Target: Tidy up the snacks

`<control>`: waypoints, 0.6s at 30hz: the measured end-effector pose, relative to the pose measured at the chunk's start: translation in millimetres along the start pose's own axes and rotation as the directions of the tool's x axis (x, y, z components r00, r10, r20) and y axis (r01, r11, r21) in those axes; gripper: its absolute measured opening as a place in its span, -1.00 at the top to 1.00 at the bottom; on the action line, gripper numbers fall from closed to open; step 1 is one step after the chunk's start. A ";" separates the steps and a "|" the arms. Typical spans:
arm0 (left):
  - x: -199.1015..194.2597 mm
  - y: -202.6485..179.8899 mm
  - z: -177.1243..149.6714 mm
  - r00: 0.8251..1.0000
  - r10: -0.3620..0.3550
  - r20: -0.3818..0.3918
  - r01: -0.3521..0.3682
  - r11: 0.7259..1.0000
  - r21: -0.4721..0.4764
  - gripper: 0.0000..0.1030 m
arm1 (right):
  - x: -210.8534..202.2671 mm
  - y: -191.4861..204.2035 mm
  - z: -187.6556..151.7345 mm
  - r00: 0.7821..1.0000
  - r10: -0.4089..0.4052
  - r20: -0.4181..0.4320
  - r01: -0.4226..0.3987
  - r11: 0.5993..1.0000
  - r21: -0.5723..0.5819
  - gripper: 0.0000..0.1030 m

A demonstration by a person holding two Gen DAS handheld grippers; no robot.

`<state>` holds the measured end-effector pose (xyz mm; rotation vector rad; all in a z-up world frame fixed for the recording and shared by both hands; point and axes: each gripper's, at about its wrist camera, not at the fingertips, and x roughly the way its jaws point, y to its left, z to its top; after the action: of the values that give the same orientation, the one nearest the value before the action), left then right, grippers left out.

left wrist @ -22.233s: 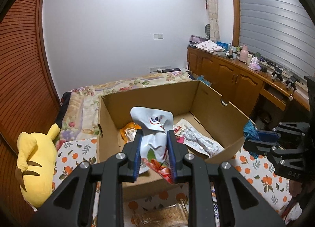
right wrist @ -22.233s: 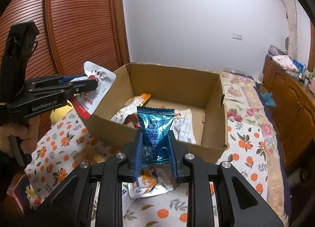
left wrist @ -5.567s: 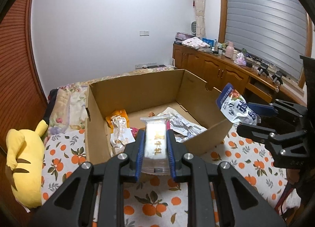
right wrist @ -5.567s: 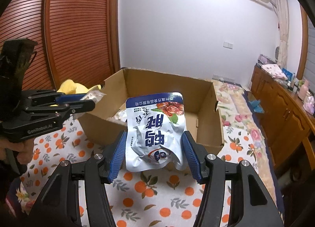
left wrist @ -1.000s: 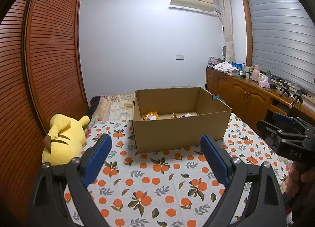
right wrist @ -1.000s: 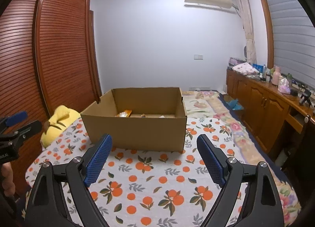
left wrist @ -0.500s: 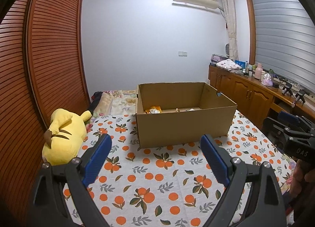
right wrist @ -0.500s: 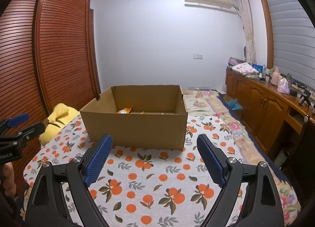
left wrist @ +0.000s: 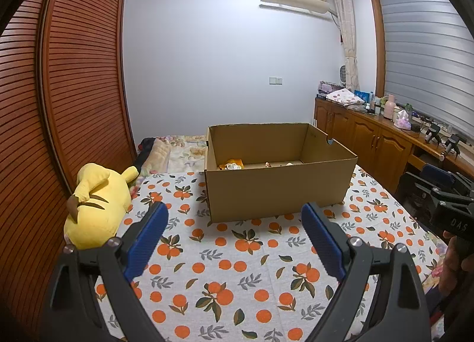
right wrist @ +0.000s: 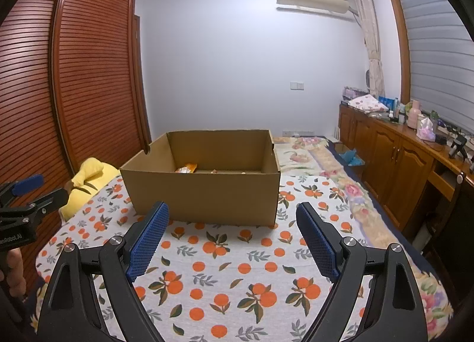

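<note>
An open cardboard box [left wrist: 275, 188] stands on the orange-patterned bedspread [left wrist: 225, 271]; it also shows in the right wrist view [right wrist: 204, 193]. Snack packets [left wrist: 232, 164] lie at its bottom, mostly hidden by the near wall; an orange packet [right wrist: 186, 168] peeks out in the right wrist view. My left gripper [left wrist: 234, 241] is wide open and empty, held back from the box. My right gripper [right wrist: 232, 241] is wide open and empty, also back from the box. Each gripper shows at the edge of the other's view: the right one [left wrist: 441, 199] and the left one [right wrist: 26, 193].
A yellow plush toy [left wrist: 94, 199] lies left of the box by the slatted wooden wardrobe [left wrist: 59, 105]. Wooden cabinets [left wrist: 376, 143] with clutter on top line the right wall. A folded quilt [right wrist: 308, 152] lies behind the box.
Both grippers have drawn slightly closer and lower toward the bedspread; the box looks a little larger. Both stay open and empty.
</note>
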<state>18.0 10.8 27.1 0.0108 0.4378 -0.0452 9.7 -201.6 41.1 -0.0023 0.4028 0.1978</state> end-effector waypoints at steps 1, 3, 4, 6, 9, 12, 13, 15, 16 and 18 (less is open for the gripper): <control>0.0 -0.2 0.0 1.000 0.000 0.000 0.000 1.000 0.000 -0.79 | 0.0 -0.3 0.2 1.000 0.000 -0.001 0.000 1.000 0.001 -0.75; 0.2 -0.1 0.0 1.000 0.000 0.000 0.000 1.000 0.000 -0.79 | -0.1 -0.1 0.2 1.000 -0.001 0.000 0.001 1.000 0.000 -0.75; -0.1 -0.1 0.0 1.000 0.000 0.001 0.000 1.000 0.000 -0.79 | -0.1 -0.4 0.2 1.000 0.000 0.001 0.000 1.000 -0.001 -0.75; 0.2 0.2 -0.2 1.000 0.000 0.002 0.000 1.000 0.000 -0.79 | -0.2 -0.3 0.1 1.000 -0.001 0.000 0.001 1.000 0.000 -0.75; 0.1 0.5 -0.3 1.000 0.000 0.003 0.000 1.000 0.000 -0.79 | -0.1 -0.3 0.1 1.000 0.000 0.001 0.000 1.000 0.003 -0.75; 0.1 0.5 -0.3 1.000 0.000 0.003 0.000 1.000 0.000 -0.79 | -0.3 -0.7 0.0 1.000 -0.001 0.002 0.001 1.000 0.003 -0.75; 0.2 0.6 -0.7 1.000 0.000 0.003 0.000 1.000 0.000 -0.79 | -0.2 -1.0 0.1 1.000 -0.002 0.003 0.002 1.000 0.004 -0.75; 0.2 1.0 -1.1 1.000 0.001 0.004 -0.001 1.000 0.001 -0.79 | -0.3 -0.8 0.1 1.000 -0.001 0.003 0.001 1.000 0.002 -0.75; 0.1 0.6 -0.8 1.000 0.000 0.003 0.000 1.000 0.000 -0.79 | -0.2 -1.6 0.2 1.000 -0.004 0.003 0.004 1.000 0.003 -0.75; -0.1 0.8 -0.9 1.000 0.000 0.005 0.000 1.000 0.000 -0.79 | -0.4 -2.4 0.2 1.000 -0.005 0.003 0.005 1.000 0.004 -0.75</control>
<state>17.6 11.6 26.3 0.0109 0.4328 -0.0457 9.9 -204.1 41.3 0.0010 0.4002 0.1925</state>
